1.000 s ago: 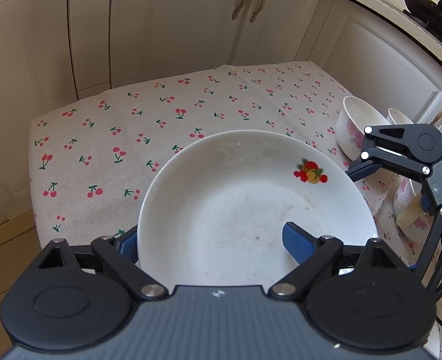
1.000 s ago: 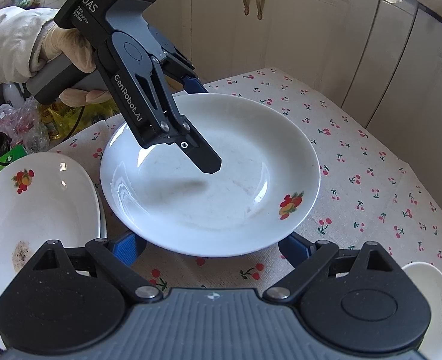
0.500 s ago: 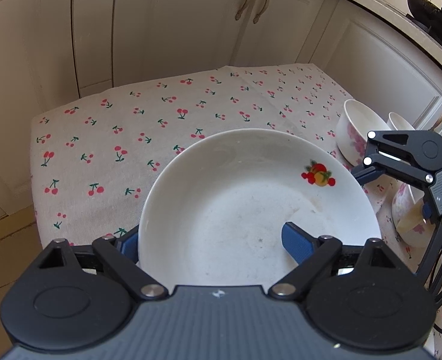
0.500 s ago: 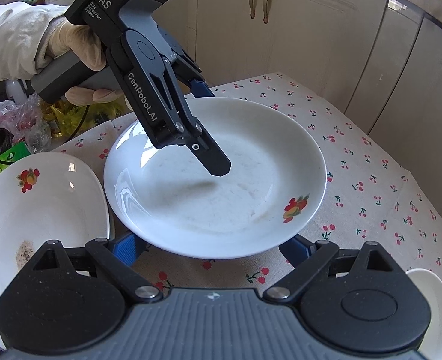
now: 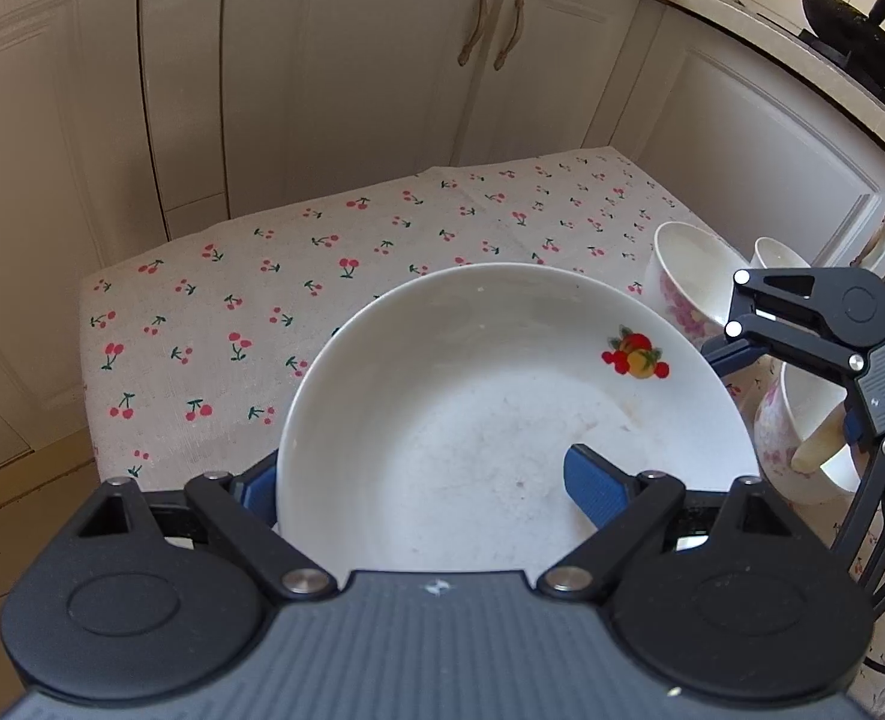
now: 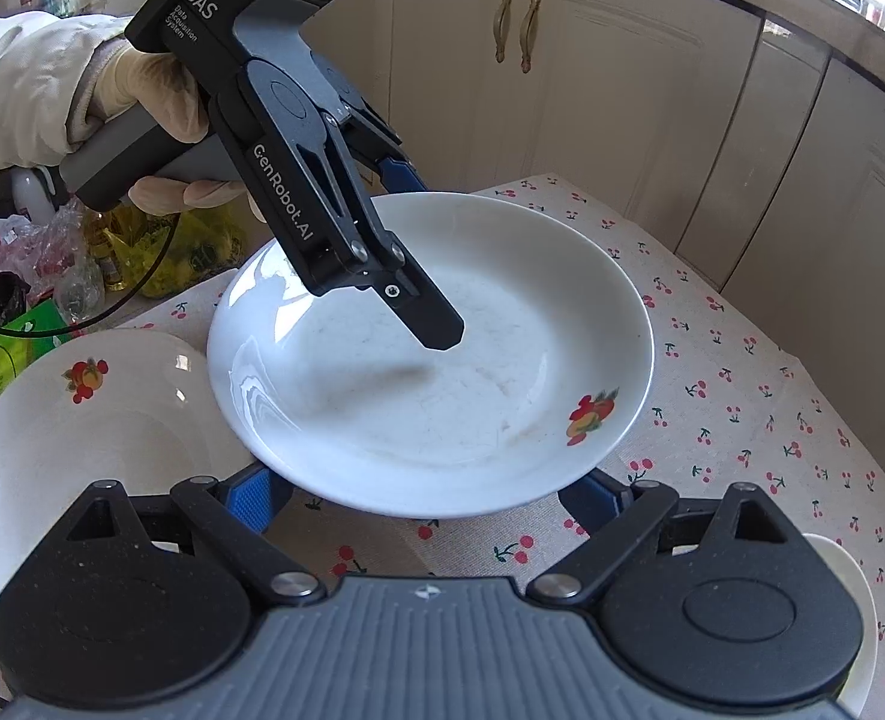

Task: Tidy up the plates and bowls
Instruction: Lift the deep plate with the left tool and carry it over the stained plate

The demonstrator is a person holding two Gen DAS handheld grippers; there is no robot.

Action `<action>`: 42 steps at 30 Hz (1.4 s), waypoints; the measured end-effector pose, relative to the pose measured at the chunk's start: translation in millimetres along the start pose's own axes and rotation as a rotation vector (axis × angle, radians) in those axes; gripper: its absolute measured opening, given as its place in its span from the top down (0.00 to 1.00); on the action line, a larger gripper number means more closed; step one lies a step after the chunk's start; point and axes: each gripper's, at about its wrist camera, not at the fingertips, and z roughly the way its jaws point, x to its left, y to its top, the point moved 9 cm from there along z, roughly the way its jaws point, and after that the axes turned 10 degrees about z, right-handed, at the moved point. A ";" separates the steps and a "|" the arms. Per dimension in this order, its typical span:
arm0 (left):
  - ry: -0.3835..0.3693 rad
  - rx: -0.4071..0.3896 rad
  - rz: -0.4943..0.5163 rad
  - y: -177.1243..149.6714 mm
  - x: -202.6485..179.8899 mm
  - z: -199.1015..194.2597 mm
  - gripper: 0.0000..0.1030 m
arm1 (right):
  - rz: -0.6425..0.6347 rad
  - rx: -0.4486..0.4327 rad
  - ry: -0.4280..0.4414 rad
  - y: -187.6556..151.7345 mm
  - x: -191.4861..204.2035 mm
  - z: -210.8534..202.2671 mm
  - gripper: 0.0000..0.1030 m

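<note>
My left gripper (image 5: 424,480) is shut on the near rim of a white plate (image 5: 502,420) with a fruit print, one finger above it and one under it. It holds the plate above the cherry-print tablecloth (image 5: 322,276). In the right wrist view the same plate (image 6: 502,360) hangs in front of my right gripper (image 6: 430,495), with the left gripper (image 6: 418,276) clamped on its far rim. My right gripper is open; its blue fingers sit under the plate's near edge. A second fruit-print plate (image 6: 82,438) lies to its left. Floral bowls (image 5: 694,288) stand at the table's right side.
Another floral bowl (image 5: 802,438) with something pale inside stands behind the right gripper (image 5: 814,324). A white bowl rim (image 6: 856,612) sits at the lower right. Plastic bags and bottles (image 6: 52,252) lie beyond the table's left. Cream cabinet doors (image 5: 382,72) surround the table.
The left gripper has lifted the plate higher above the table and tilted it back slightly. The right gripper stays open under the plate's edge.
</note>
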 end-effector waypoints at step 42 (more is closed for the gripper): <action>-0.066 -0.026 0.008 -79.6 -133.2 -81.1 0.11 | 0.144 -0.020 -0.023 -96.1 130.8 -86.9 0.06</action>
